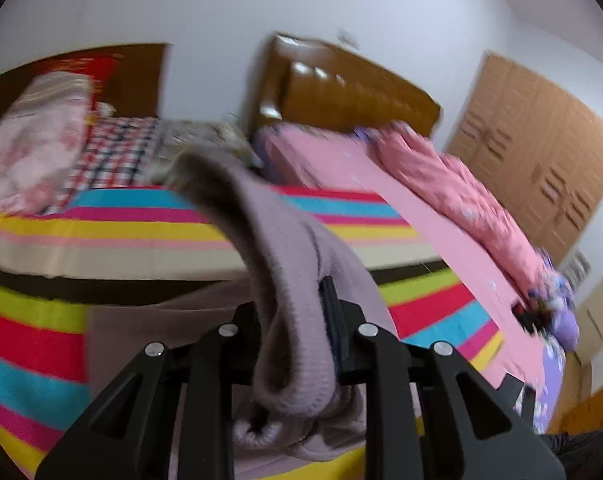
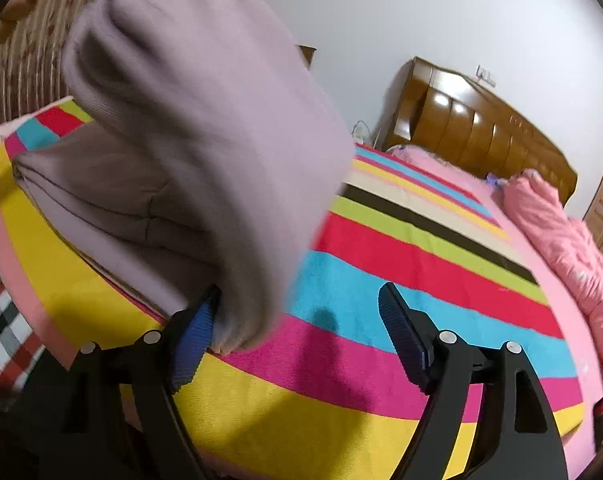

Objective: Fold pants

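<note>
My left hand-held gripper [image 1: 297, 336] pinches the lilac pants [image 1: 285, 280], lifted over the striped bed [image 1: 141, 216]; right hand-held gripper [image 2: 301, 320] spread, cloth brushing one finger. One-sided hold, fold may sag crooked.

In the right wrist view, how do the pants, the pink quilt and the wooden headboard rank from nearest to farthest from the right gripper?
1. Pants: touching the right gripper, left.
2. Pink quilt: right edge of bed.
3. Headboard: far end, by wall.

2 close wrist views, shared striped bedspread [image 1: 101, 220]
</note>
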A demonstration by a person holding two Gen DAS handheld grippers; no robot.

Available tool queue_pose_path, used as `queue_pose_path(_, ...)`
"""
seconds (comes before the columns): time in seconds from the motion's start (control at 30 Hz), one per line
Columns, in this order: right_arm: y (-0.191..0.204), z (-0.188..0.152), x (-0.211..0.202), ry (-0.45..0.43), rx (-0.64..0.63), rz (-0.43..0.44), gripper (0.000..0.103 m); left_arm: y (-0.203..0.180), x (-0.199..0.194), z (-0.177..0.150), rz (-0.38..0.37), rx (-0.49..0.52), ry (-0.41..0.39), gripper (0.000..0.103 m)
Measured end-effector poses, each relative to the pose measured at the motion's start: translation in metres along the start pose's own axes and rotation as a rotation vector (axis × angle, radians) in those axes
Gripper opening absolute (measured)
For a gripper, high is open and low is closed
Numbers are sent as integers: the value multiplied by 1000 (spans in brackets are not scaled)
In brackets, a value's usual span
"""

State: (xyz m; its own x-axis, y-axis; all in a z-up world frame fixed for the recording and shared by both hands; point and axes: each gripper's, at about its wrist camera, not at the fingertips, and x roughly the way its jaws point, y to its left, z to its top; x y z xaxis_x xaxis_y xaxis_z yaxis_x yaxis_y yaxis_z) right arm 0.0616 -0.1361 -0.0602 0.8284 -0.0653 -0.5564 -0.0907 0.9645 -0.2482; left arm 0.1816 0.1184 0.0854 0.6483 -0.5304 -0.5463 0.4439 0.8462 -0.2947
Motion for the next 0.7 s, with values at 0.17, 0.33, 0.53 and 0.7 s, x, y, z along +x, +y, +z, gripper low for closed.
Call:
queue_pose_path(0.17,16,-7,-7,-45,-67,-13,84,124,-12,-95,66,-343,20,22)
queue_pose_path(0.33,14,-6,-5,-46,-70,2,86,160,7,-141,-52,-482,-44,23)
queue_pose_path(0.53,14,-6,-6,-39,-53,-3,86,148,8,-131,12,-406,-14,24)
queue_pose_path(0.7,14,-4,-10,-33,-67,8,87,144,-8,-144,130,-411,-24,61)
